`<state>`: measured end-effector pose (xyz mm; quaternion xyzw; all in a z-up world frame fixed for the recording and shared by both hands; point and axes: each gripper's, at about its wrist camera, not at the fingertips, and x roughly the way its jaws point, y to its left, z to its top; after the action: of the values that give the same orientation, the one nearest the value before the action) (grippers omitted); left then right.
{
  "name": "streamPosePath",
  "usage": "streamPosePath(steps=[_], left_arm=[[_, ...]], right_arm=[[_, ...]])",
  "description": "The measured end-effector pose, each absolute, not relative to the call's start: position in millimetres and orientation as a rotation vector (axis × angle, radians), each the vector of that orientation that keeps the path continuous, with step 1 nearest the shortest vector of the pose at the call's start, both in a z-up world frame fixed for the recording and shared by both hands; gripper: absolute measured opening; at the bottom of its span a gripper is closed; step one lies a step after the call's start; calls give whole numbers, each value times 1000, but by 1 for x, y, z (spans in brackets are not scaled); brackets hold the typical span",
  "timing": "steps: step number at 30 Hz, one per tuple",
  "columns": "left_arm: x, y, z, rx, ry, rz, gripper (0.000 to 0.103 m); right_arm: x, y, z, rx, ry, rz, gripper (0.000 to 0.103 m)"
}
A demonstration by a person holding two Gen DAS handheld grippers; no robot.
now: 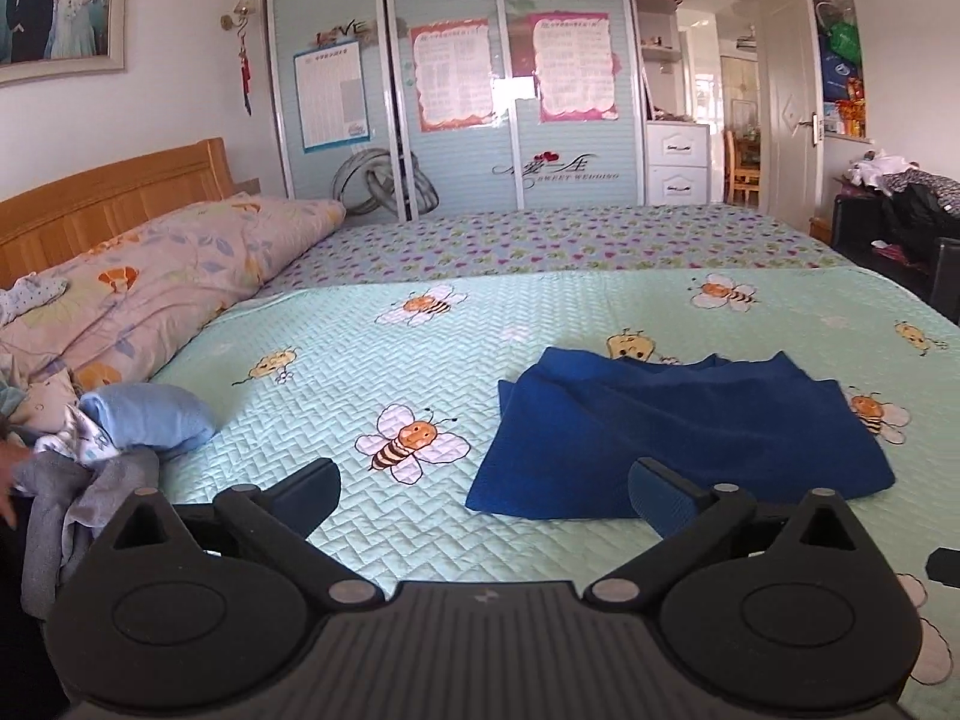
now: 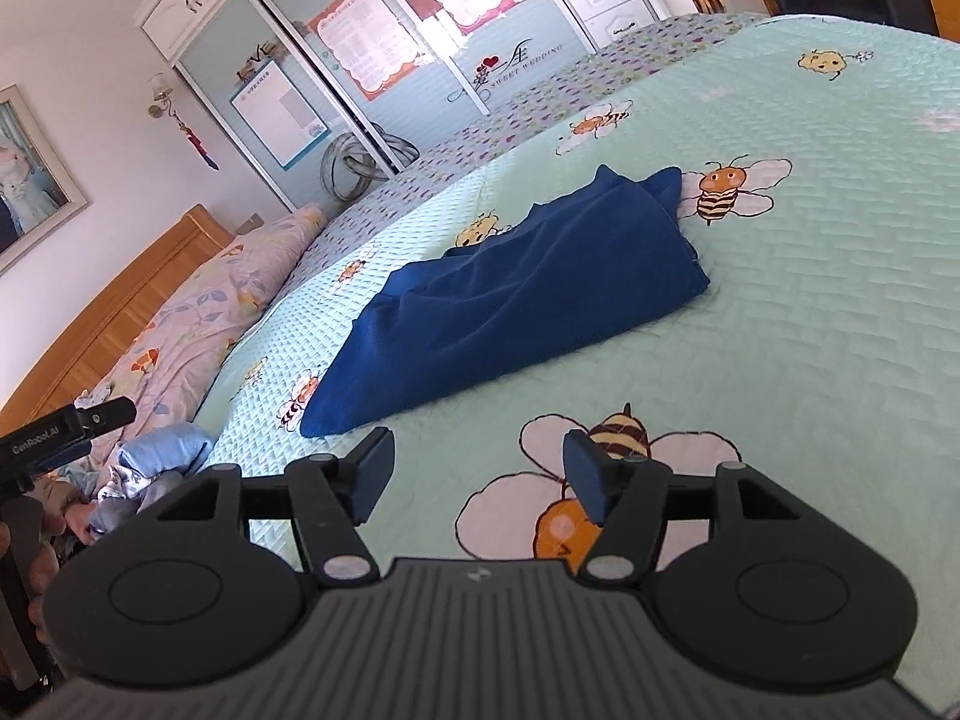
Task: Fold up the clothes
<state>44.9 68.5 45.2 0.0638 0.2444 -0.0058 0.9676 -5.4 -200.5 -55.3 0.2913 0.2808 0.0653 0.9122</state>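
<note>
On the mint-green bee-print quilted bed (image 1: 360, 348), the deep-blue knit garment (image 1: 672, 432) lies loosely folded, and with our left claw (image 1: 485, 495) and right claw (image 2: 479, 468) both spread empty, we judge squaring edges matters.

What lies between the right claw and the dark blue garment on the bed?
Only bare bee-print bedspread. The right wrist view shows the open right claw just short of the blue garment, nothing between.

"LOVE" and "SWEET WEDDING" on wardrobe doors (image 1: 456, 138); "GenRobot.AI" on left gripper (image 2: 66, 429).
</note>
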Motion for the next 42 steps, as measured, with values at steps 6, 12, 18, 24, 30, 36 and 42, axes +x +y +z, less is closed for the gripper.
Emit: streamPosePath(steps=[6, 12, 18, 24, 30, 36, 42], left_arm=[[20, 68, 55, 135, 464, -11, 102], [5, 69, 57, 139, 455, -5, 102], [8, 67, 50, 144, 465, -11, 102], [27, 67, 26, 132, 525, -31, 102], [60, 76, -6, 69, 610, -57, 102], [96, 96, -48, -77, 723, -99, 102], [136, 130, -94, -364, 838, -139, 102]], right_arm=[[-24, -191, -47, 594, 555, 155, 66], [-35, -186, -41, 590, 538, 175, 67], [-39, -185, -40, 591, 527, 165, 70], [-34, -189, -47, 586, 558, 119, 70], [-18, -196, -62, 596, 589, 79, 71], [3, -211, -86, 712, 622, 59, 71], [30, -239, -122, 1023, 604, 48, 72]])
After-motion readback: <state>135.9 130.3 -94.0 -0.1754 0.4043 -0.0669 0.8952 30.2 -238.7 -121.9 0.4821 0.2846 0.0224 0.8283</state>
